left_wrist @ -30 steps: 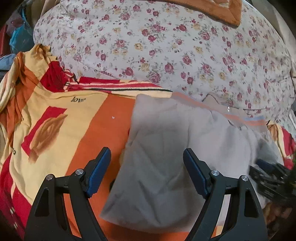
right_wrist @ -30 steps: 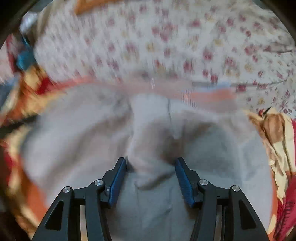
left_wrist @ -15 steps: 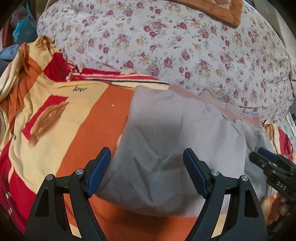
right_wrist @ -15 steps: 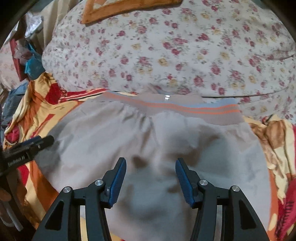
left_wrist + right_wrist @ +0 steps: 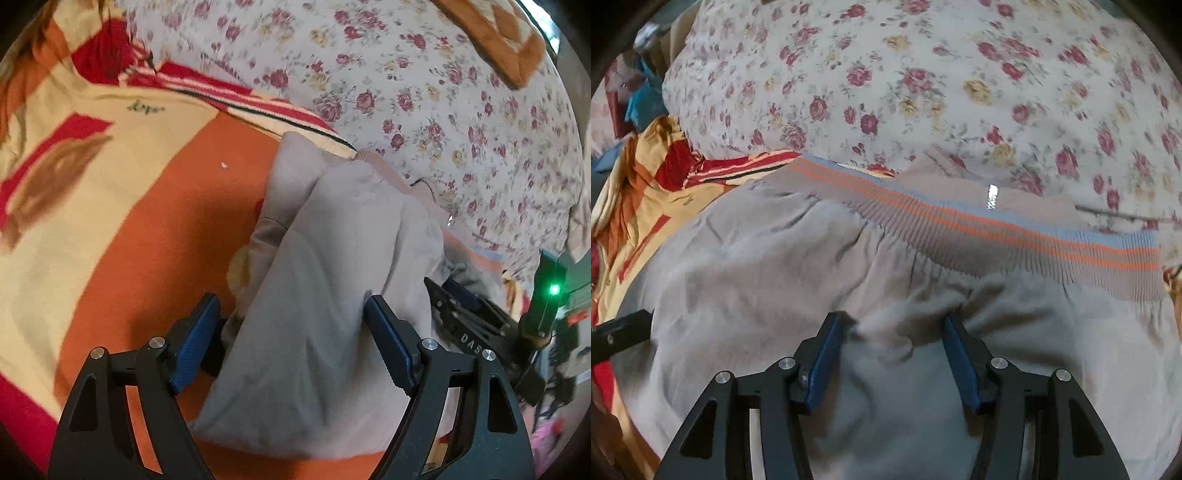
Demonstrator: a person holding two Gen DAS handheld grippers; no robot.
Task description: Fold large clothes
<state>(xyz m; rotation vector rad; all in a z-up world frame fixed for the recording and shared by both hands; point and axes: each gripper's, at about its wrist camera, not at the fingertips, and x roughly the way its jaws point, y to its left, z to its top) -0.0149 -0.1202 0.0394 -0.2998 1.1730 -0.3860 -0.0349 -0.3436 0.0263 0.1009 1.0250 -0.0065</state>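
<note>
Grey garment (image 5: 325, 280) lies centre frame on orange bedspread (image 5: 155, 236), ribbed waistband (image 5: 1015, 236) toward floral pillow (image 5: 923, 81). Soft, light, limp; bunches easily. Left tool (image 5: 291, 350) open, straddling raised fold. Right tool (image 5: 892, 354) open over cloth. Best hold: waistband corners.

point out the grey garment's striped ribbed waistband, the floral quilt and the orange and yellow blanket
grey garment's striped ribbed waistband (image 5: 1015, 236), right wrist view, middle of the ribbing
floral quilt (image 5: 923, 85), right wrist view, its printed top
orange and yellow blanket (image 5: 155, 206), left wrist view, orange patch

One grey garment (image 5: 775, 266), two grippers (image 5: 291, 332)
</note>
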